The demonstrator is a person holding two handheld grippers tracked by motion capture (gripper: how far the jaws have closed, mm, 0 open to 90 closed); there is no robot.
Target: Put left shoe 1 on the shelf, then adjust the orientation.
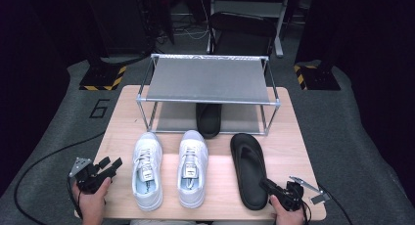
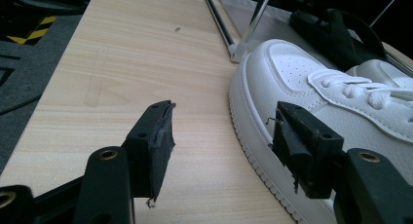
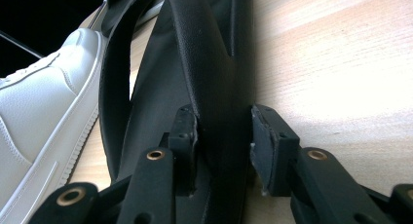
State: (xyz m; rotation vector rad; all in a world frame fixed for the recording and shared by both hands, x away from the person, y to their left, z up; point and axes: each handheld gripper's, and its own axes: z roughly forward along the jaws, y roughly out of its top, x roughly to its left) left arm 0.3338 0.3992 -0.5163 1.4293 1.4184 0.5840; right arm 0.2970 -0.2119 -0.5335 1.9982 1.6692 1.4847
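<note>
A black flip-flop (image 1: 248, 166) lies flat on the wooden table (image 1: 288, 151), toe towards the rack. At its heel end, my right gripper (image 1: 266, 185) has its jaws around the outer strap and sole edge (image 3: 219, 87), both pads against the black material. Two white sneakers (image 1: 148, 171) (image 1: 192, 167) stand side by side in the middle. My left gripper (image 1: 110, 162) rests open to the left of the left sneaker (image 2: 302, 73), with bare wood between its jaws (image 2: 221, 131).
A metal shoe rack (image 1: 208, 78) with a grey shelf stands at the back of the table. A second black flip-flop (image 1: 208, 120) lies under it on the lower level. Cables trail over the grey floor on both sides.
</note>
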